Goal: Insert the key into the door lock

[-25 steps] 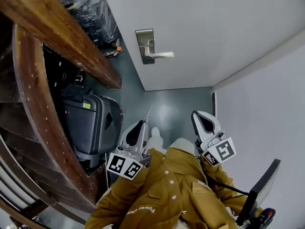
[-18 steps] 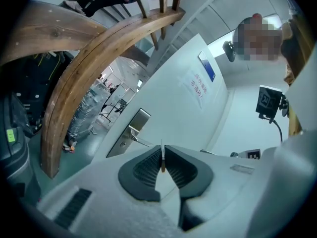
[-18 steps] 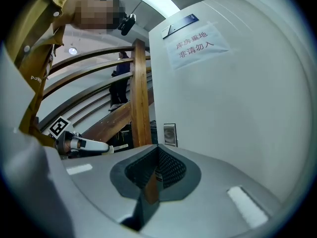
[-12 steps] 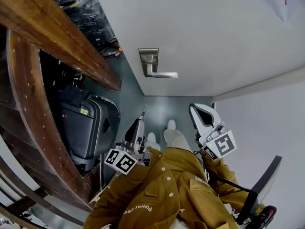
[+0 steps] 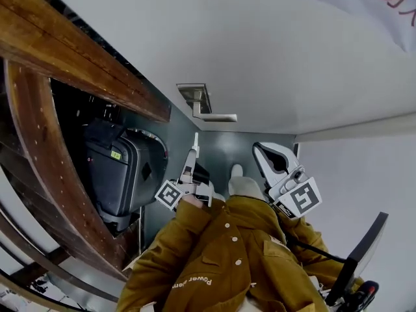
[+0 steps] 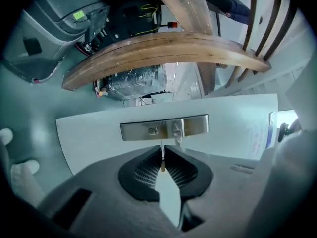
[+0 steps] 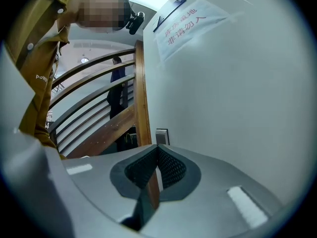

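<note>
The door's steel lock plate with its lever handle sits on the white door. In the left gripper view the lock plate lies straight ahead, with the keyhole left of the handle, seen end-on. My left gripper is shut on a thin key; the key points at the plate, short of it. My right gripper is held beside the door, shut with nothing in it.
A dark suitcase stands left of the door under a wooden stair beam. A pale wall closes the right side. A paper notice with red print hangs on the door. My shoes are on the grey floor.
The left gripper has rolled over, dropped and moved closer to the lock plate with the key. The right gripper has shifted slightly. The handle now looks closer in the head view.
</note>
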